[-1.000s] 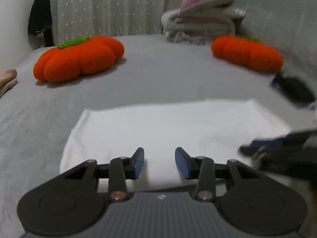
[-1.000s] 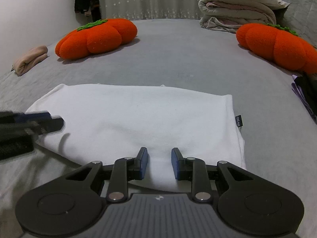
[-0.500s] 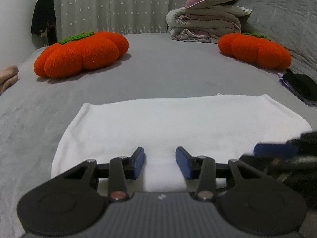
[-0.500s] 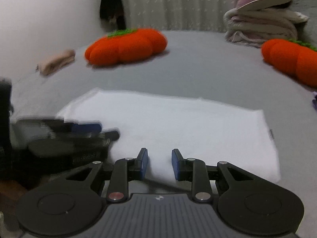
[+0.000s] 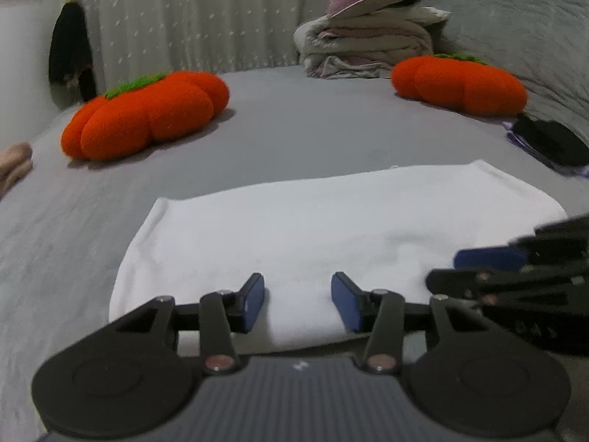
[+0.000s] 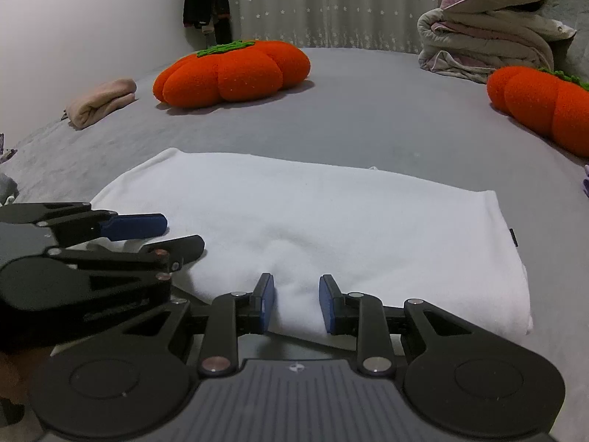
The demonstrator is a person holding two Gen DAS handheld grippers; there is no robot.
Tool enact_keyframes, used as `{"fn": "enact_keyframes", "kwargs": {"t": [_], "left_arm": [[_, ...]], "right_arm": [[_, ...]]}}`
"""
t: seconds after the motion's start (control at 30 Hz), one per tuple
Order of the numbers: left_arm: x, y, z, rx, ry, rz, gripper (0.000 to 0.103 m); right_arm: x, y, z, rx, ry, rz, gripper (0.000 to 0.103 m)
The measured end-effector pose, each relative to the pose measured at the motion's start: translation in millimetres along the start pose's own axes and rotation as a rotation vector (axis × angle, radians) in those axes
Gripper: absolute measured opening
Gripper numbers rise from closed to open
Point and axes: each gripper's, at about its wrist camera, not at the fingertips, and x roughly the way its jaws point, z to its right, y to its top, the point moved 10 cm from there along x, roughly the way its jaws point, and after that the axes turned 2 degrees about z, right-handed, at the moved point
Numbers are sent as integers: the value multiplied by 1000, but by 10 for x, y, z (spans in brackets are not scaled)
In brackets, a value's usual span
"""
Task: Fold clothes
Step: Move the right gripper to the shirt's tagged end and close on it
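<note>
From the left wrist view, the left claw stands wide over the near edge of the folded white cloth garment, its blue pads apart with a ridge of fabric between them, gripping nothing. The garment lies flat on the grey bed. The right claw enters from the right edge, over the garment's near right corner. Beyond lie a plush orange pumpkin cushion on the left, a second orange pumpkin cushion on the right, and a stack of folded bedding topped by a mauve pillow.

From the right wrist view, the right claw is likewise spread, blue pads either side of a raised bit of the garment's near edge, not closed on it. The left claw reaches in from the left with its fingers parted, over the garment's near left corner. A rolled beige cloth lies far left on the bed.
</note>
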Motion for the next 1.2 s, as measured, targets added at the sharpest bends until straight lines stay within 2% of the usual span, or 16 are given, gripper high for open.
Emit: {"fn": "enact_keyframes", "kwargs": {"t": [0.17,0.9,0.97,1.07,1.2], "left_arm": [[41,-22,14,16,33,-10,43],[22,-20,-120,42,53,-16,45],[17,-20,-142,40,58,-16,45],[5,-19,-174,38,63,-16,45],[-38,-15,-249,26,64,-15,45]], "right_arm": [[-2,8,14,-7,2,1,27],[-80,10,258,25,26,-14,26],[-80,10,296,26,9,-17,25],[-83,3,369,39,-1,-20,18],[-107,-6,406,41,-1,-19,17]]}}
